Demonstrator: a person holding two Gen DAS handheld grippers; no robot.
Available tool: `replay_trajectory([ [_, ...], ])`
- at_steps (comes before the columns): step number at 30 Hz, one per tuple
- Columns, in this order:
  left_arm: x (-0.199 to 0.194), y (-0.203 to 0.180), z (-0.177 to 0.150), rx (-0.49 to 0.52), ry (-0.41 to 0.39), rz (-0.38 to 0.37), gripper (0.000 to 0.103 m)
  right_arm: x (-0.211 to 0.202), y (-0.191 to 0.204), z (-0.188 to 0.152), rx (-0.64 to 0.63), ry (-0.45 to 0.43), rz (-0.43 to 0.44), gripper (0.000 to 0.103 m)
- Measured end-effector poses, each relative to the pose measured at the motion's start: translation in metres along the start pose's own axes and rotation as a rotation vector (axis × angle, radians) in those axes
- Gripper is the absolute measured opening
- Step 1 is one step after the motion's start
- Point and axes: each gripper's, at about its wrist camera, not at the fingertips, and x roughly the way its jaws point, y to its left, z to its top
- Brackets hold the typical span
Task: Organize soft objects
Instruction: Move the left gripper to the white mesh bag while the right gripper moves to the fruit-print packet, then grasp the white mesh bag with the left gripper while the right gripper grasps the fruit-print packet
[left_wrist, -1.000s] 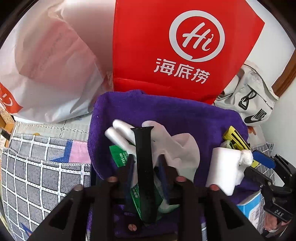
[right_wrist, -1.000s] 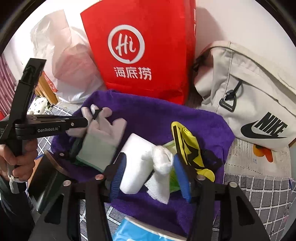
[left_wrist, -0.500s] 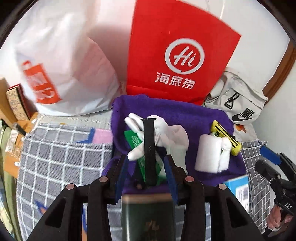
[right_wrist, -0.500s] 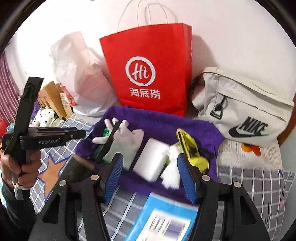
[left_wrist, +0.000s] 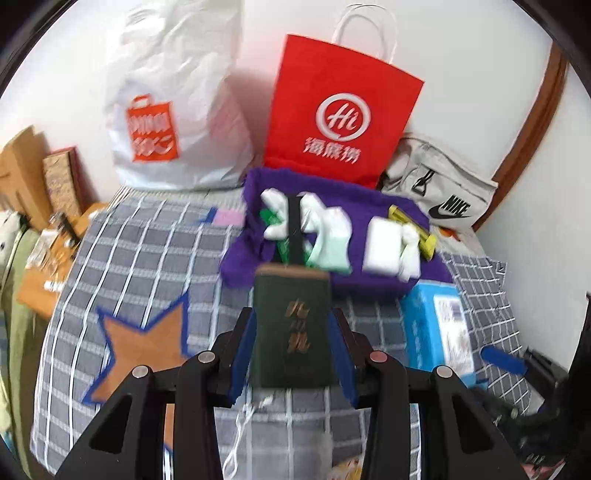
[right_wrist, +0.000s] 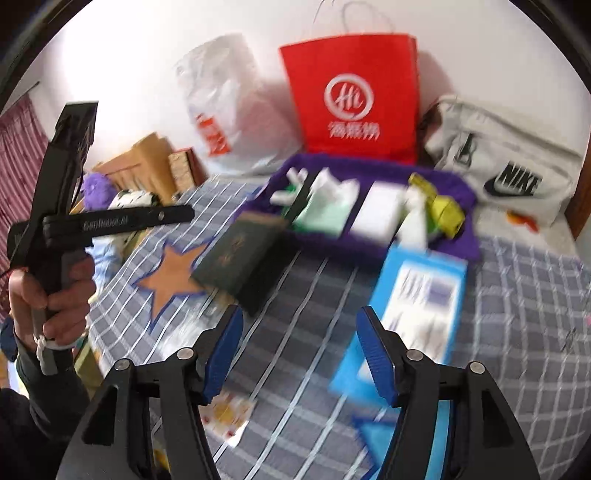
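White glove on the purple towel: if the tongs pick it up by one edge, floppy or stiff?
Likely floppy: the white glove lies crumpled and draped over its neighbours on the purple towel. Probably light, thin fabric. The black strap lying across it could drag along.

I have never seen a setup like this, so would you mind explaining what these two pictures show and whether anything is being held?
There is no robot: a person holds a two-finger gripper in each hand, each with a fisheye camera looking along its fingers. One picture comes from the left gripper, the other from the right gripper. Both grippers are open and hold nothing. In the left view a dark green book on the checked bedspread shows between the open fingers, but the right view shows it lying free. Beyond it a purple towel carries white gloves, a black strap and a white block. A red paper bag stands behind.
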Motion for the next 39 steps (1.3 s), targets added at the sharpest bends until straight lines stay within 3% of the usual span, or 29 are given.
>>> replay_trajectory([
  [5,-0.009,0.017,-0.032,-0.072,0.019,0.006,0.038,0.020,0.025,-0.043,-0.009,0.077,0.045,0.064],
  [8,-0.011,0.024,-0.049,-0.080,0.021,0.014,0.038,0.039,0.040,-0.062,-0.040,0.128,0.022,0.064],
  [14,-0.003,0.039,-0.077,-0.101,0.052,0.016,0.038,0.065,0.055,-0.088,-0.032,0.202,0.055,0.064],
  [17,0.002,0.046,-0.085,-0.115,0.069,-0.003,0.038,0.074,0.058,-0.095,-0.043,0.228,0.025,0.064],
  [23,0.013,0.055,-0.093,-0.129,0.102,-0.035,0.038,0.083,0.070,-0.099,-0.041,0.214,0.036,0.085],
  [31,0.021,0.065,-0.098,-0.156,0.129,-0.032,0.038,0.093,0.092,-0.103,-0.162,0.187,-0.049,0.087],
  [34,0.023,0.066,-0.099,-0.158,0.136,-0.024,0.038,0.095,0.099,-0.106,-0.211,0.178,-0.085,0.083],
  [39,0.024,0.061,-0.102,-0.144,0.148,-0.010,0.038,0.087,0.092,-0.109,-0.246,0.161,-0.094,0.059],
])
